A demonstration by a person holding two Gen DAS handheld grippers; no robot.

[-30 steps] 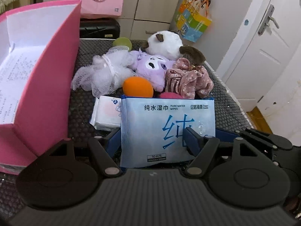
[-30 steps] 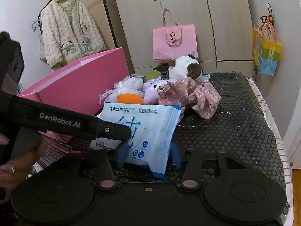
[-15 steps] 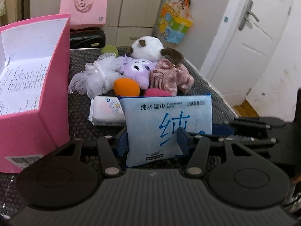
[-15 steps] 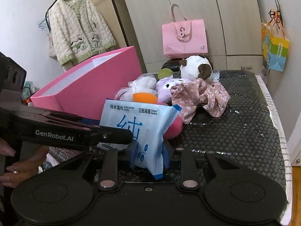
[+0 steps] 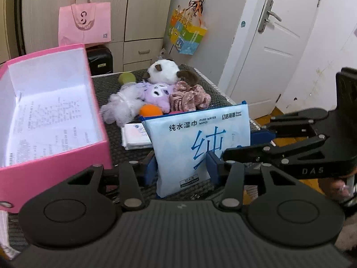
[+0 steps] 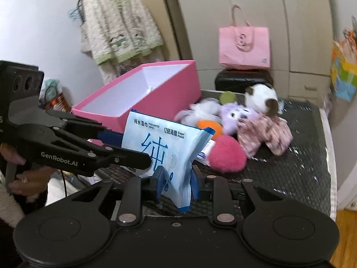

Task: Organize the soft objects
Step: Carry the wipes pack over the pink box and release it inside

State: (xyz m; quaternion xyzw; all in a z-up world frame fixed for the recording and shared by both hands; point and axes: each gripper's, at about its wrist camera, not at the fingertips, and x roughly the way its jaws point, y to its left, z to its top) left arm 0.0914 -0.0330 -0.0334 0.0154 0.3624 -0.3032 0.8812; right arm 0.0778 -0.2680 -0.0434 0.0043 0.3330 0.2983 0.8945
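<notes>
A blue pack of wet wipes [image 5: 196,143] stands upright, lifted off the black mat. My left gripper [image 5: 180,170] is shut on its lower part across the width. My right gripper [image 6: 176,184] is shut on the same pack [image 6: 169,151] from the side, across its thin edge. The open pink box [image 5: 44,120] stands to the left, white inside; it also shows in the right wrist view [image 6: 142,96]. Behind the pack lie a white mesh puff [image 5: 121,107], a purple plush [image 5: 157,96], an orange ball [image 5: 150,111], a pink floral scrunchie [image 5: 189,98] and a white-brown plush [image 5: 165,73].
A pink plush ball [image 6: 226,155] lies just right of the pack. A small tissue pack [image 5: 136,136] lies flat on the mat. A green ball [image 5: 126,77] sits at the back. The mat's right edge [image 6: 328,156] drops to the floor. A pink bag [image 5: 84,22] stands behind.
Both grippers have lifted the wipes pack up off the mat. The right gripper has closed tighter on the pack's edge. The box interior has come into view.
</notes>
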